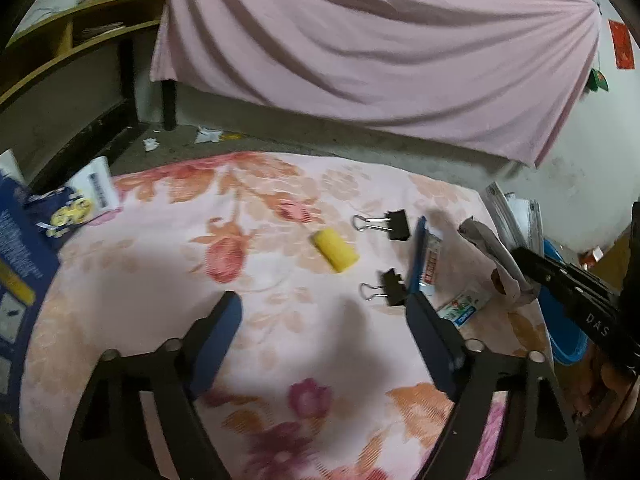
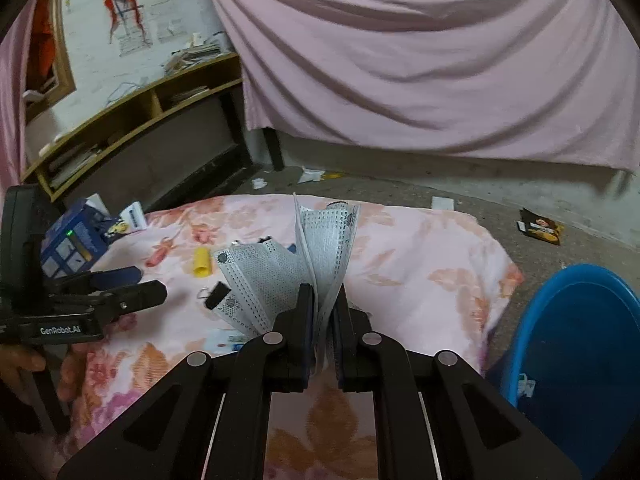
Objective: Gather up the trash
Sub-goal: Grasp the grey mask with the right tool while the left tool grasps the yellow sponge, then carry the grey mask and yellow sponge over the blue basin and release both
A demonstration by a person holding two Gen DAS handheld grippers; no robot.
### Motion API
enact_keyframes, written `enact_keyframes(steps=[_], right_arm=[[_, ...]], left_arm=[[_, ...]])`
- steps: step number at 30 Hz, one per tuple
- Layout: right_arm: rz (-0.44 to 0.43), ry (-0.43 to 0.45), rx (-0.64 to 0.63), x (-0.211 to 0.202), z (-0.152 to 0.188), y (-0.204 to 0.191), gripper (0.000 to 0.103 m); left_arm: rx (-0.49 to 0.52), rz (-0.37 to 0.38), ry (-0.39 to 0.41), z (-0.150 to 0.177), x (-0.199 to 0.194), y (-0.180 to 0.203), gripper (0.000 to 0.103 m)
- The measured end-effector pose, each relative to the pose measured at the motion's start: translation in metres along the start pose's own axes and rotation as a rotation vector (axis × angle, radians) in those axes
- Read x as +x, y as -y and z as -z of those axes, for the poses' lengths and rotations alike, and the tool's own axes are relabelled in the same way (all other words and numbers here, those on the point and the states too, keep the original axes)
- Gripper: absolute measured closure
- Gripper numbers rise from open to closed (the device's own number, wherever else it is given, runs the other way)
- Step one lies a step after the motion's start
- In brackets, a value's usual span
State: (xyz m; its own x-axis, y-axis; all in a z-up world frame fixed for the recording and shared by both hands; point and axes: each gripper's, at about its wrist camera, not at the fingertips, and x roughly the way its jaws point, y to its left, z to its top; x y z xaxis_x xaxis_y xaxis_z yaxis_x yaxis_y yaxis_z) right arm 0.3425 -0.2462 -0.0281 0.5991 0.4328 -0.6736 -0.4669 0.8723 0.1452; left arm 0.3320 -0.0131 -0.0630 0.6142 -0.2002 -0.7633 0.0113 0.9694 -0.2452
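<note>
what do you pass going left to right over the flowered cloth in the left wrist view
blue box → yellow roll → upper binder clip → crumpled paper → blue basin

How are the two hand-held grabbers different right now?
The left gripper has its jaws spread apart with nothing between them, above the floral pink blanket. The right gripper has its jaws shut on grey perforated folded paper, lifted off the blanket. Both are black with blue pads.
</note>
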Motion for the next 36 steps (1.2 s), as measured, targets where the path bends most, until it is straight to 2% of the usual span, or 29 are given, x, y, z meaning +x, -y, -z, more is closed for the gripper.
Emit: enact_keyframes(steps=[10,13,20,25,28,32,36], right_arm=[[0.003,-0.009,0.014,0.003,0.001,0.005,0.096],[-0.002,-0.008,0.014,0.003,0.002,0.006,0.096],[-0.007,-0.011,0.016,0.002,0.003,0.006,0.096],[-0.008,-0.005,0.013,0.001,0.004,0.004,0.096],[-0.007,0.017,0.007,-0.004,0.005,0.003,0.096],[-0.010,0.088,0.009,-0.020,0.005,0.004,0.096],[0.011,0.253,-0.004,-0.054,0.004,0.001,0.096]], left_arm=[[-0.048,-0.007,-0.035,-0.024,0.031,0.003,0.051],[-0.044,-0.031,-0.048,-0.030,0.039,0.006,0.068],[-0.045,-0.055,-0.065,-0.035,0.051,0.006,0.088],[-0.041,-0.044,-0.037,-0.032,0.045,0.005,0.091],[-0.032,-0.012,0.026,-0.026,0.029,0.009,0.091],[-0.007,0.020,0.165,-0.024,-0.003,0.021,0.091],[0.000,0.071,0.321,-0.022,-0.038,0.033,0.091]])
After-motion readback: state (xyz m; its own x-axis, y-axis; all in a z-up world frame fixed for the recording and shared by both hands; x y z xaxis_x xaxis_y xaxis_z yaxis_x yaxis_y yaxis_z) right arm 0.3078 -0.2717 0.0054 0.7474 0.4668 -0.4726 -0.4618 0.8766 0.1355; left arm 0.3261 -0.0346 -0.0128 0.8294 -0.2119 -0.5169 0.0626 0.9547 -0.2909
